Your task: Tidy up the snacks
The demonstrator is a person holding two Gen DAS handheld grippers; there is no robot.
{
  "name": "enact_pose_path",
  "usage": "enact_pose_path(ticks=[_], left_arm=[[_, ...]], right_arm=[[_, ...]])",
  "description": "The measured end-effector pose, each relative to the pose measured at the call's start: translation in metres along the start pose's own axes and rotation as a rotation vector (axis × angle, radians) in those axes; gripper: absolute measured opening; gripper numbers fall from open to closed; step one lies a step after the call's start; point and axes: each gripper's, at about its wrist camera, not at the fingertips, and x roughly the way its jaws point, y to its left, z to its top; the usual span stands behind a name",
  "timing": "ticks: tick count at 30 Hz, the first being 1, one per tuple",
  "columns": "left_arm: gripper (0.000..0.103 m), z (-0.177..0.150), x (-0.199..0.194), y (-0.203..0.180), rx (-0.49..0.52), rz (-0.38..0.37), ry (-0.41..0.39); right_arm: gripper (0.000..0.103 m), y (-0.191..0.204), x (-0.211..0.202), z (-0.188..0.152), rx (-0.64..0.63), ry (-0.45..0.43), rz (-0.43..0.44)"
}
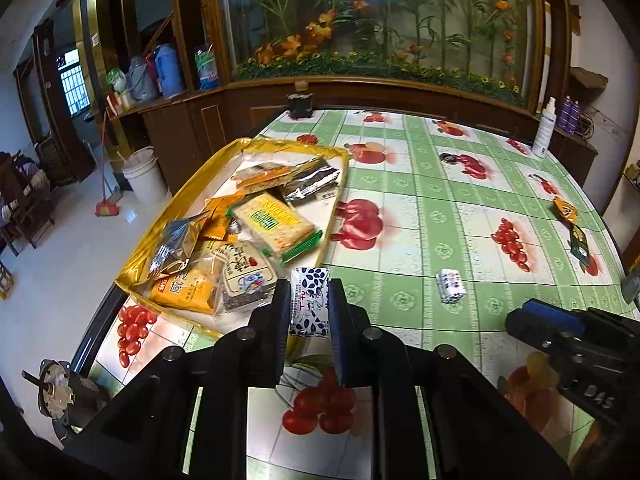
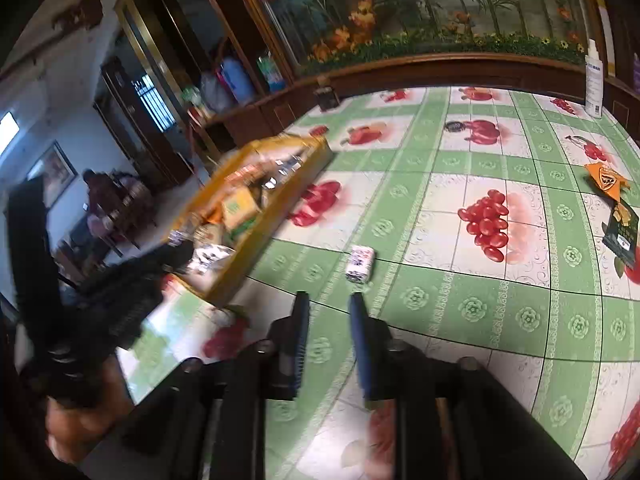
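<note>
My left gripper [image 1: 309,284] is shut on a small white packet with a blue leaf pattern [image 1: 310,308], held just off the near right corner of the yellow tray [image 1: 335,204]. The tray holds several snack packs, among them a green-edged cracker pack [image 1: 274,224]. My right gripper [image 2: 329,296] stands open with nothing between its fingers. It hangs over the green tablecloth just short of a small white packet [image 2: 360,264], which also shows in the left wrist view [image 1: 451,286]. An orange packet [image 2: 606,180] and a dark green packet [image 2: 622,236] lie at the table's right edge.
A white spray bottle [image 1: 545,128] stands at the far right of the table, and a small dark jar [image 1: 300,102] at the far edge. Behind them runs a wooden cabinet with a flower display. The floor drops off left of the tray, with a white bucket [image 1: 144,176].
</note>
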Motion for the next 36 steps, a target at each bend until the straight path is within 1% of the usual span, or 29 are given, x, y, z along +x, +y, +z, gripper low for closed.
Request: enact_pose_path(ticks=[1, 3, 4, 7, 8, 10, 12, 13, 14, 16, 18, 19, 22, 24, 29, 36], left_arm=[[0.016, 0.0, 0.001, 0.002, -0.005, 0.002, 0.003], [0.016, -0.001, 0.003, 0.005, -0.008, 0.002, 0.008], [0.016, -0.001, 0.004, 0.005, -0.009, 0.0, 0.01], [0.016, -0.001, 0.006, 0.005, -0.004, -0.001, 0.015], [0.016, -0.001, 0.007, 0.005, -0.005, -0.002, 0.016], [0.016, 0.0, 0.008, 0.006, -0.004, -0.001, 0.017], [0.016, 0.001, 0.008, 0.009, -0.006, 0.0, 0.015], [0.016, 0.001, 0.007, 0.01, -0.008, 0.005, 0.01], [0.016, 0.002, 0.008, 0.011, -0.008, 0.011, 0.006], [0.016, 0.004, 0.008, 0.015, -0.015, 0.016, 0.001], [0.016, 0.005, 0.01, 0.017, -0.02, 0.02, 0.0], [0.016, 0.005, 0.011, 0.018, -0.023, 0.019, 0.002], [0.016, 0.006, 0.014, 0.02, -0.028, 0.016, 0.006], [0.016, 0.007, 0.014, 0.022, -0.027, 0.018, 0.004], [0.016, 0.008, 0.018, 0.029, -0.035, 0.028, 0.006], [0.016, 0.012, 0.027, 0.046, -0.063, 0.053, 0.013]], right_arm=[[0.03, 0.0, 0.009, 0.001, -0.014, 0.017, -0.013], [0.041, -0.002, 0.028, 0.004, -0.023, 0.045, -0.047], [0.044, -0.002, 0.036, 0.006, -0.028, 0.048, -0.061], [0.044, 0.001, 0.058, 0.015, -0.04, 0.053, -0.082], [0.042, 0.002, 0.066, 0.018, -0.046, 0.056, -0.085], [0.042, 0.006, 0.085, 0.021, -0.069, 0.083, -0.137], [0.035, 0.007, 0.1, 0.022, -0.095, 0.115, -0.176], [0.022, 0.01, 0.1, 0.021, -0.12, 0.094, -0.208], [0.02, 0.01, 0.101, 0.021, -0.12, 0.103, -0.213], [0.02, 0.007, 0.096, 0.023, -0.093, 0.087, -0.184], [0.02, 0.007, 0.087, 0.025, -0.084, 0.055, -0.179], [0.02, 0.007, 0.083, 0.027, -0.076, 0.044, -0.162], [0.019, 0.013, 0.075, 0.034, -0.073, 0.023, -0.127], [0.019, 0.019, 0.074, 0.039, -0.072, 0.021, -0.106], [0.019, 0.033, 0.082, 0.048, -0.07, 0.031, -0.014], [0.019, 0.063, 0.093, 0.062, -0.109, 0.025, 0.042]])
